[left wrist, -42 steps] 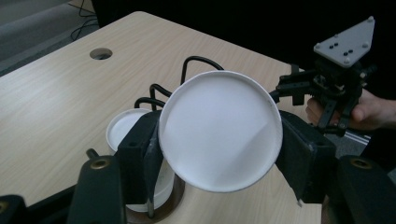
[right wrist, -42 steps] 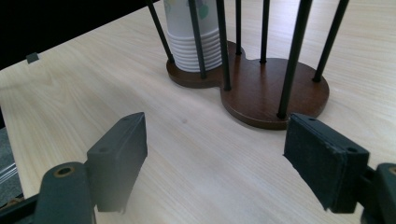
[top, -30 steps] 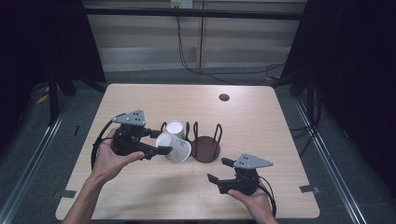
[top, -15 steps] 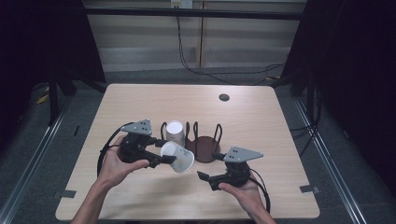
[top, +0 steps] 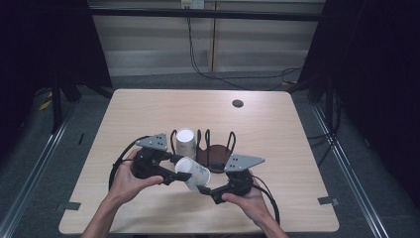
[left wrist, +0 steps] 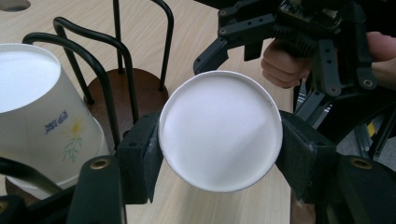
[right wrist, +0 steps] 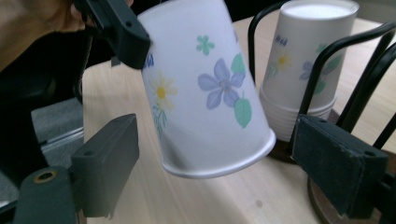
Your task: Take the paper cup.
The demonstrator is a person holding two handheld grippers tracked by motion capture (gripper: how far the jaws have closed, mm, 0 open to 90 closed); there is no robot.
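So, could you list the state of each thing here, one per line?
Paper cup: tilted, off the table, clamped near its base.
Left gripper: shut on the cup.
Right gripper: jaws just opened, either side of the cup's rim, not pressing.
Cup stack: upside down in the rack.
Wire rack: upright on the table.

Wooden table [top: 148, 114] under black cup rack [top: 218, 161]

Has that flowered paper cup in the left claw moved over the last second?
Yes. The paper cup, clamped in the left gripper, has come away from the black wire cup rack, toward the table's near edge and the right gripper.
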